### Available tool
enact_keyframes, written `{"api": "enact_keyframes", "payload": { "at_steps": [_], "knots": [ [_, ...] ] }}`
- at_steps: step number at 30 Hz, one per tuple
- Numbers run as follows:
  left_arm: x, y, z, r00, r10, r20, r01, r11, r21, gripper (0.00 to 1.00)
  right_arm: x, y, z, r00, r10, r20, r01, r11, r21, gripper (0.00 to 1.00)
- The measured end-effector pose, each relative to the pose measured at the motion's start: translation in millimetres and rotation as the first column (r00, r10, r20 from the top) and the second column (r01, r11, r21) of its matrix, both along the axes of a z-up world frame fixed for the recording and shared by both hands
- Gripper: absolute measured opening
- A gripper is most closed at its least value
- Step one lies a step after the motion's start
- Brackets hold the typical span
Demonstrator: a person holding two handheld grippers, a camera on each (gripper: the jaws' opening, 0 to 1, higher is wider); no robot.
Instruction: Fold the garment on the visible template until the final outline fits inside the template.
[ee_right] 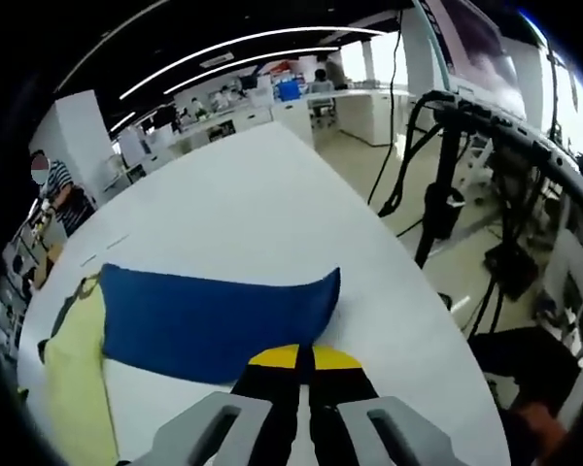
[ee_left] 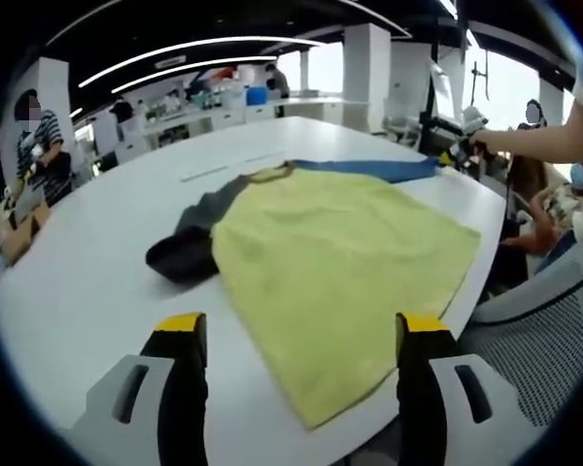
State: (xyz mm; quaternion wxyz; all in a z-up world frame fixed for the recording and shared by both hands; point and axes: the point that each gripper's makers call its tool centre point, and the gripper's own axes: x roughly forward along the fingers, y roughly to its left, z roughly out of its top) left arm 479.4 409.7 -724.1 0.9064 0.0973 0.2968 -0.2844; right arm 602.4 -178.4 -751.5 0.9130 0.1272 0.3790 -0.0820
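Observation:
A T-shirt lies flat on the white table point(ee_left: 97, 282). Its body is yellow-green point(ee_left: 340, 262), one sleeve dark grey point(ee_left: 189, 243), the other blue point(ee_left: 369, 170). My left gripper point(ee_left: 302, 325) hovers open over the shirt's near hem, one yellow-tipped jaw on each side of the cloth and touching nothing. At the far end of the blue sleeve, a person's hand holds my right gripper point(ee_left: 459, 151). In the right gripper view the blue sleeve point(ee_right: 214, 311) lies spread out, and my right gripper point(ee_right: 304, 357) is shut on its near edge. The yellow body point(ee_right: 73, 388) shows at the left.
The table's curved edge point(ee_left: 486, 262) runs close along the shirt's right side, with a mesh chair point(ee_left: 534, 340) beyond it. Black stands and cables point(ee_right: 447, 194) rise off the table's far side. Faint short marks point(ee_left: 219, 170) lie on the tabletop behind the collar. People sit at the left point(ee_left: 39, 146).

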Motion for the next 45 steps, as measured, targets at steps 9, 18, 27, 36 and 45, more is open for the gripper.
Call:
{"api": "enact_keyframes", "payload": {
  "at_steps": [9, 18, 27, 36, 45],
  "knots": [
    [3.1, 9, -1.0, 1.0, 0.002, 0.009, -0.001, 1.0, -0.015, 0.78, 9, 10, 13.1, 0.999, 0.045, 0.027, -0.044, 0.999, -0.032, 0.0],
    [5.5, 17, -3.4, 1.0, 0.004, 0.017, -0.003, 1.0, -0.023, 0.78, 14, 26, 21.8, 0.996, 0.078, 0.044, -0.077, 0.997, -0.027, 0.0],
    [4.6, 9, -1.5, 1.0, -0.017, 0.022, 0.018, 0.999, -0.039, 0.83, 26, 46, 32.9, 0.99, 0.119, 0.077, -0.12, 0.993, 0.001, 0.0],
    [3.7, 2, -0.8, 0.999, -0.041, 0.026, 0.043, 0.998, -0.056, 0.92, 35, 68, 40.2, 0.984, 0.157, 0.088, -0.159, 0.987, 0.017, 0.0],
    [2.9, -9, 3.3, 0.998, -0.058, 0.03, 0.06, 0.996, -0.069, 0.97, 43, 86, 44.0, 0.979, 0.185, 0.091, -0.188, 0.982, 0.022, 0.0]
  ]
}}
